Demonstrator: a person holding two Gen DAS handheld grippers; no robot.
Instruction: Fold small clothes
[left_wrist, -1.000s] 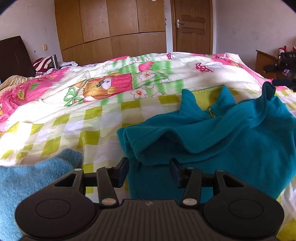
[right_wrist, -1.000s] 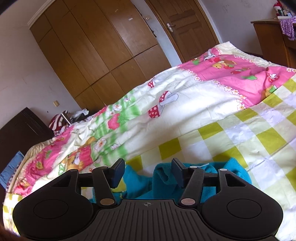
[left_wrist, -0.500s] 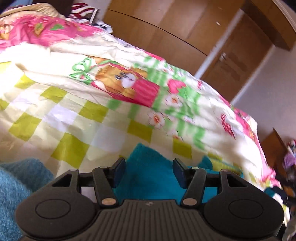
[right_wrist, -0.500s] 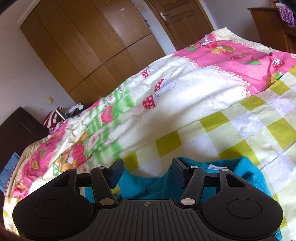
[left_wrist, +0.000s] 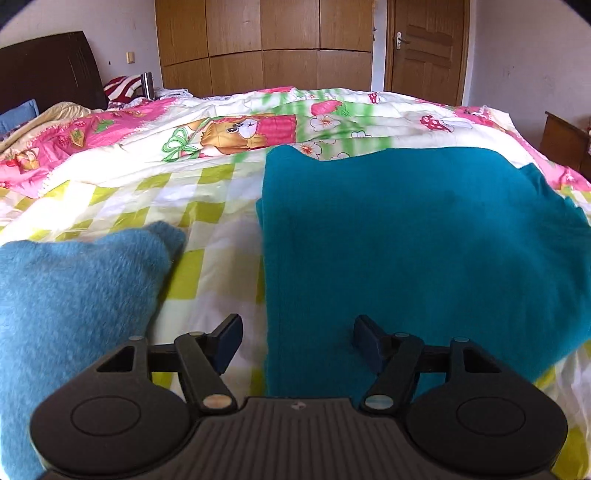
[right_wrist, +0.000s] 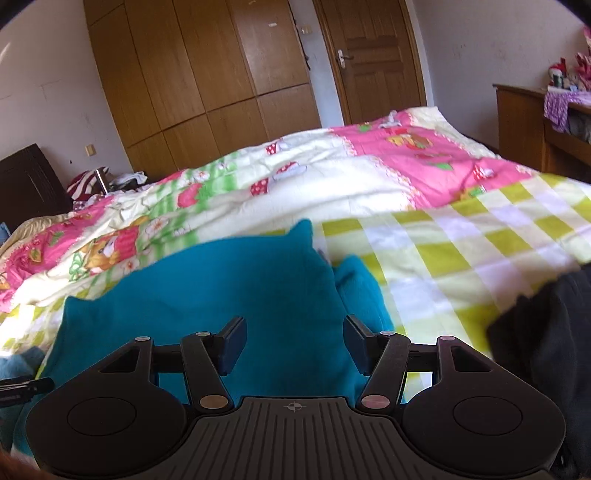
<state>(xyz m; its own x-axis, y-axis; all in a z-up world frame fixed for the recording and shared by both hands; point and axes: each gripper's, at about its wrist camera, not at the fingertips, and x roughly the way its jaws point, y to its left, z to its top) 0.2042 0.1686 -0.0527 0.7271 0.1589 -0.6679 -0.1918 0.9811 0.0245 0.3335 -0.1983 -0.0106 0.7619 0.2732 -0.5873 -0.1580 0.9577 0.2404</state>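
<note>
**Q:** ok where's the top at right now, and what are your claws doing?

**A:** The teal fleece top (left_wrist: 417, 251) is lying flat on the checked bedspread (left_wrist: 207, 258), folded over into a smooth slab. A second ago it was a rumpled heap with the collar and zipper showing; none of that shows on the upper side now. My left gripper (left_wrist: 297, 339) has its jaws spread wide. They've just been opening, noticeably wider than in the earlier shots, and the pads aren't pressing on anything. The left edge of the top runs between the fingers, just lying on the bed underneath.

**Q:** and the right one?

**A:** My right gripper (right_wrist: 294, 341) is wide apart too, wider than it looked a second ago, and it's got nothing clamped. The teal top (right_wrist: 229, 291) sits under and beyond it, with one pointy corner sticking up at the far edge.

**Q:** anything else on the bed?

**A:** A fuzzy light-blue garment (left_wrist: 70, 295) to the left of the top, apart from it, much like before. And a dark cloth (right_wrist: 546, 332) at the right edge of my right view, which the earlier right shots didn't show.
</note>
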